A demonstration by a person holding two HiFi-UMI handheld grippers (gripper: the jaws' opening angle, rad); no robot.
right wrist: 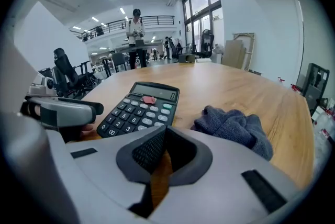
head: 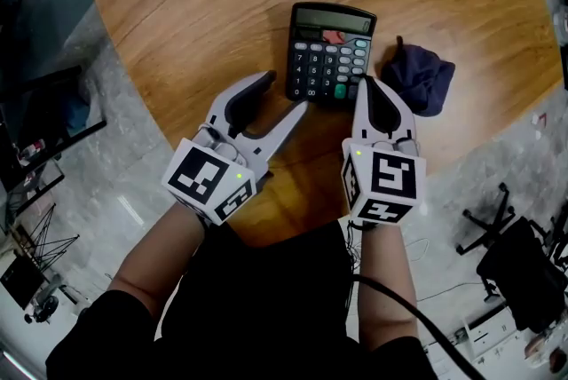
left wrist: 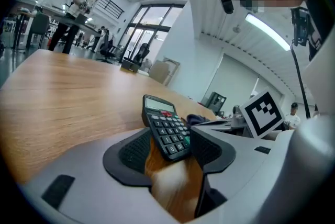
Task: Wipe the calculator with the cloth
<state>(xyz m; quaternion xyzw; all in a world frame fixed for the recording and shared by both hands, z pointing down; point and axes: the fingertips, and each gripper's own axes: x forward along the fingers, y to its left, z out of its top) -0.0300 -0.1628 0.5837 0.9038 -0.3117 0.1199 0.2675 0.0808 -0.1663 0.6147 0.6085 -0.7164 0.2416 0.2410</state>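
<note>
- Head view: the calculator (head: 330, 53) is lying face up on the wooden table (head: 177, 5), just ahead of both grippers, and the dark blue cloth (head: 418, 76) is sitting bunched just to its right
- The left gripper (head: 284, 94) is hovering at the calculator's near left corner with its jaws standing wide apart; whether a tip is touching the case is not clear
- The right gripper (head: 365, 83) is pointing at the calculator's near right corner, beside the cloth, jaws together
- Left gripper view: the calculator's near end is showing in the gap beyond the pads, not pinched
- Right gripper view: the pads are meeting on nothing, with the cloth lying ahead to the right, untouched
- Wiping is apparently not yet starting; this is looking like the approach, so next the right jaws are needing to part and swing onto the cloth while the left steadies the calculator
</note>
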